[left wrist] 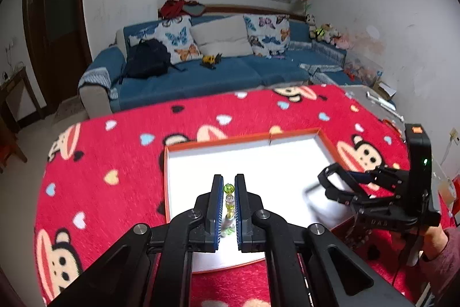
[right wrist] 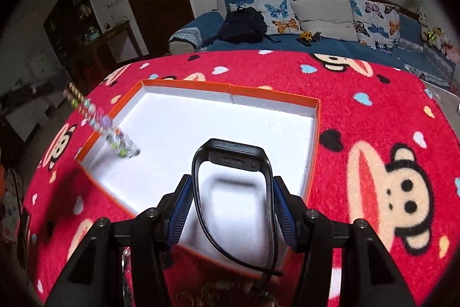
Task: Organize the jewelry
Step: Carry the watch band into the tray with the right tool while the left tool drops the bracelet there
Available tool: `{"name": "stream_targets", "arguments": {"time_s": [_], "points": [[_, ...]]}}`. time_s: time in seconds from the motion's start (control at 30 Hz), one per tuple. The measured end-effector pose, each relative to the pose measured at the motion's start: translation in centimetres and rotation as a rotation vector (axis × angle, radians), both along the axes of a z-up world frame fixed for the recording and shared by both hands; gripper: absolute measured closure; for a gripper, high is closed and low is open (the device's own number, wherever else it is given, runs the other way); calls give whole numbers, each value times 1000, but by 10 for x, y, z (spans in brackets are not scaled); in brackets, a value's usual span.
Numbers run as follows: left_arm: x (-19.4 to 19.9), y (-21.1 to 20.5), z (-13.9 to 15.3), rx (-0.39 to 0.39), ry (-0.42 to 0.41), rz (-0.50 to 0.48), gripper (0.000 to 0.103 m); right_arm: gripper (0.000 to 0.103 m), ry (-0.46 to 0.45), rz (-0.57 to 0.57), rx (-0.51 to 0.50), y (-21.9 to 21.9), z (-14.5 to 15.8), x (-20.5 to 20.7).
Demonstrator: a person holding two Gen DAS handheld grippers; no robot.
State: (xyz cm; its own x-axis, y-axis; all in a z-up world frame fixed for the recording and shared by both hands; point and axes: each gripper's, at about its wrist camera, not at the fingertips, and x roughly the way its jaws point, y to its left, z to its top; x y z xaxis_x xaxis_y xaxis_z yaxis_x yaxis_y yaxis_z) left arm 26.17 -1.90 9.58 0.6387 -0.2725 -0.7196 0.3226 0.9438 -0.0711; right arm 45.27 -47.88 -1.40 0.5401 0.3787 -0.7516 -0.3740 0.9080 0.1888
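Note:
An orange-rimmed tray (left wrist: 247, 136) with a white floor lies on the red monkey-print cloth; it also shows in the right wrist view (right wrist: 230, 89). My left gripper (left wrist: 229, 189) is shut on a string of green and clear beads (left wrist: 229, 199) and holds it over the tray's near left part. The same bead string (right wrist: 115, 134) hangs blurred over the tray's left edge in the right wrist view. My right gripper (right wrist: 233, 192) is shut on a black watch (right wrist: 234, 160) by its strap loop, above the tray's near right part. The right gripper also shows in the left wrist view (left wrist: 345, 186).
The red cloth (right wrist: 359, 134) covers the table around the tray. A blue sofa (left wrist: 218, 71) with cushions and a black backpack stands beyond the table's far edge. Small items lie on the bare table at the right (left wrist: 379, 102).

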Motion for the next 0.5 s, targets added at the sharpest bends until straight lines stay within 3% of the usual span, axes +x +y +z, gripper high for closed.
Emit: {"name": "stream_targets", "arguments": {"time_s": [0.5], "points": [[7,0,-95,49,182,15,95,41,4,13,-93,14,-21,-3]]}}
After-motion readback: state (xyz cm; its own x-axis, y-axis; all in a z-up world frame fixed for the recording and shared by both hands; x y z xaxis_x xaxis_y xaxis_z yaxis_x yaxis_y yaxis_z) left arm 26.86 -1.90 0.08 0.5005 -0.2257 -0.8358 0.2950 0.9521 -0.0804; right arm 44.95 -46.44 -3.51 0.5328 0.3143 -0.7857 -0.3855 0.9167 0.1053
